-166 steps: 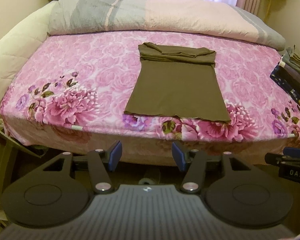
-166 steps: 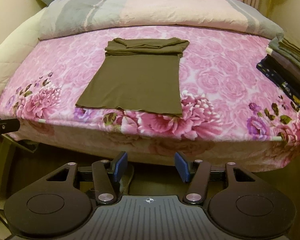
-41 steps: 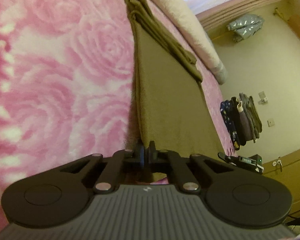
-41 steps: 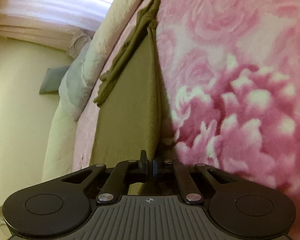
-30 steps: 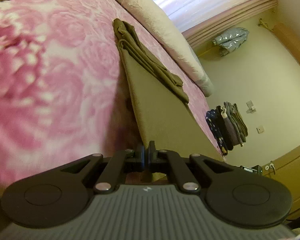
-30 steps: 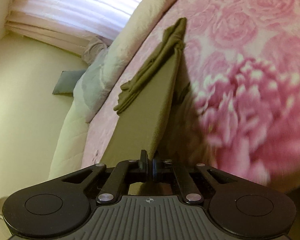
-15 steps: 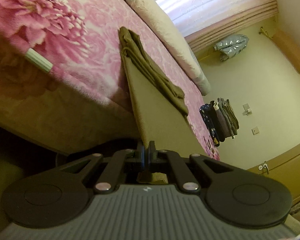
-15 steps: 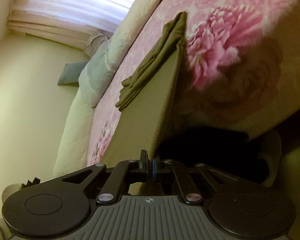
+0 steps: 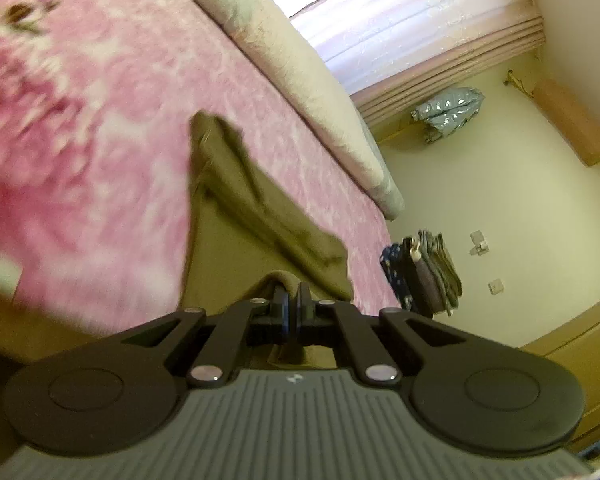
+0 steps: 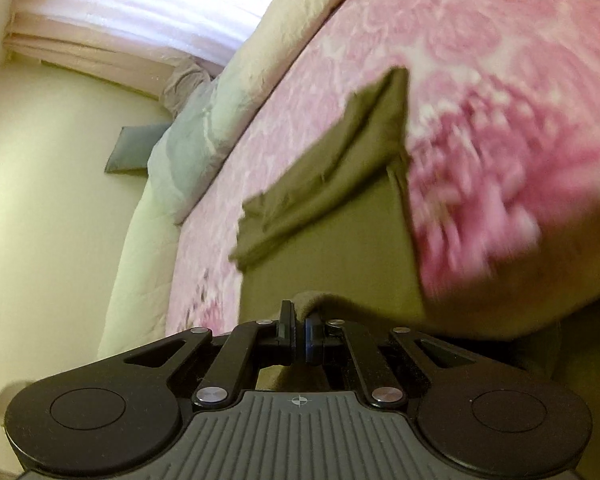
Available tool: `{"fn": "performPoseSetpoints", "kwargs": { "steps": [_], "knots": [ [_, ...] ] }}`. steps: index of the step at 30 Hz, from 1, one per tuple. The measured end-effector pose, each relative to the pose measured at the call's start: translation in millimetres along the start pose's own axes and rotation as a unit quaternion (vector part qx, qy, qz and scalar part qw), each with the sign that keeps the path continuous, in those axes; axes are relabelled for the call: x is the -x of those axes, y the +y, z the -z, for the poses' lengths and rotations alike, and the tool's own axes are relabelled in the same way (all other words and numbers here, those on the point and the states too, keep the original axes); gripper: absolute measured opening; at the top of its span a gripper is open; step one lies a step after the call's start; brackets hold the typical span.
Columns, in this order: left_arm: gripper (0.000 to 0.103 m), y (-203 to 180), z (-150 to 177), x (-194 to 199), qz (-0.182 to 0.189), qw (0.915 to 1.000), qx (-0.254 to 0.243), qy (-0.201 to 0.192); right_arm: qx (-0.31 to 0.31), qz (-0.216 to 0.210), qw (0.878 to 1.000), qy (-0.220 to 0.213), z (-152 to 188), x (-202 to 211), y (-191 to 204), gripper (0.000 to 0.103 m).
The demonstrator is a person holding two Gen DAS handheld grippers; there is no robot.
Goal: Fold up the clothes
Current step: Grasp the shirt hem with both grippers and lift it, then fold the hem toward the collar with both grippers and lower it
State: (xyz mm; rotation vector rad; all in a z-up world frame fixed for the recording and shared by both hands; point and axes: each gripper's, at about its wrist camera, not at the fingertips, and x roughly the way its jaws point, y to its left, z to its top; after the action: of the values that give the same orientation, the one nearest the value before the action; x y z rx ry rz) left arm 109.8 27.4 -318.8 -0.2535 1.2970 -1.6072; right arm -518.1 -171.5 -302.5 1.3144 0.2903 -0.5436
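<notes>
Both claws [image 9: 291, 305] [image 10: 299, 332] clamped tight

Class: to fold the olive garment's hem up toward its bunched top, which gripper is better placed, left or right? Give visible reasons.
Neither alone: the left gripper and right gripper are each shut on a hem corner of the olive garment, so both should likely carry it forward together.

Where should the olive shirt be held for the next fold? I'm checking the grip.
Hold the olive shirt by its two bottom hem corners, coming from the foot of the bed. The sleeves lie folded at the far end, and the left gripper and right gripper each pinch a corner.
</notes>
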Motion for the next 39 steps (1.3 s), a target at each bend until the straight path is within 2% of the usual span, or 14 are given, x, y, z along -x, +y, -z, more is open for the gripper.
{"fn": "performPoseSetpoints", "kwargs": {
  "steps": [5,7,10,11,13,14,20,22,26,28,33,36,38,39],
  "knots": [
    [0.001,2,-77,-74,-0.019,0.9998,-0.003,0.005,-0.031,0.020,0.999,-0.004,-84,-57,-8,0.002],
    [0.002,18,-104,-110,-0.027,0.9993,0.025,0.009,-0.062,0.028,0.998,-0.011,-113,-81,-17,0.003],
    [0.005,50,-130,-154,-0.080,0.9929,0.088,-0.007,-0.129,0.039,0.990,-0.038,-145,-114,-44,0.005],
    [0.005,58,-134,-160,-0.088,0.9914,0.096,-0.012,-0.150,0.048,0.986,-0.052,-151,-121,-55,0.015],
    [0.008,70,-139,-167,-0.098,0.9895,0.104,-0.022,-0.118,0.069,0.988,-0.068,-148,-119,-56,0.076],
    [0.014,73,-139,-165,-0.099,0.9896,0.101,-0.025,-0.091,0.079,0.990,-0.074,-145,-116,-54,0.078],
    [0.018,74,-134,-144,-0.123,0.9917,0.022,-0.030,0.071,0.138,0.982,-0.107,-124,-101,-42,0.077],
    [0.019,72,-132,-140,-0.120,0.9923,0.003,-0.028,0.125,0.157,0.973,-0.117,-117,-95,-38,0.060],
    [0.024,59,-131,-148,-0.111,0.9929,-0.040,-0.019,0.204,0.162,0.959,-0.108,-106,-109,-24,0.056],
    [0.026,49,-131,-158,-0.109,0.9918,-0.066,-0.014,0.227,0.165,0.954,-0.107,-106,-122,-16,0.044],
    [0.027,43,-136,-187,-0.121,0.9890,-0.084,-0.005,0.250,0.173,0.947,-0.104,-113,-147,-13,0.041],
    [0.026,45,-139,-201,-0.123,0.9887,-0.085,0.001,0.246,0.169,0.948,-0.108,-121,-156,-17,0.028],
    [0.019,45,-139,-209,-0.123,0.9879,-0.094,0.010,0.237,0.174,0.950,-0.109,-127,-161,-23,0.011],
    [0.002,44,-139,-212,-0.123,0.9868,-0.104,0.014,0.230,0.168,0.952,-0.116,-130,-159,-26,0.002]
  ]
}}
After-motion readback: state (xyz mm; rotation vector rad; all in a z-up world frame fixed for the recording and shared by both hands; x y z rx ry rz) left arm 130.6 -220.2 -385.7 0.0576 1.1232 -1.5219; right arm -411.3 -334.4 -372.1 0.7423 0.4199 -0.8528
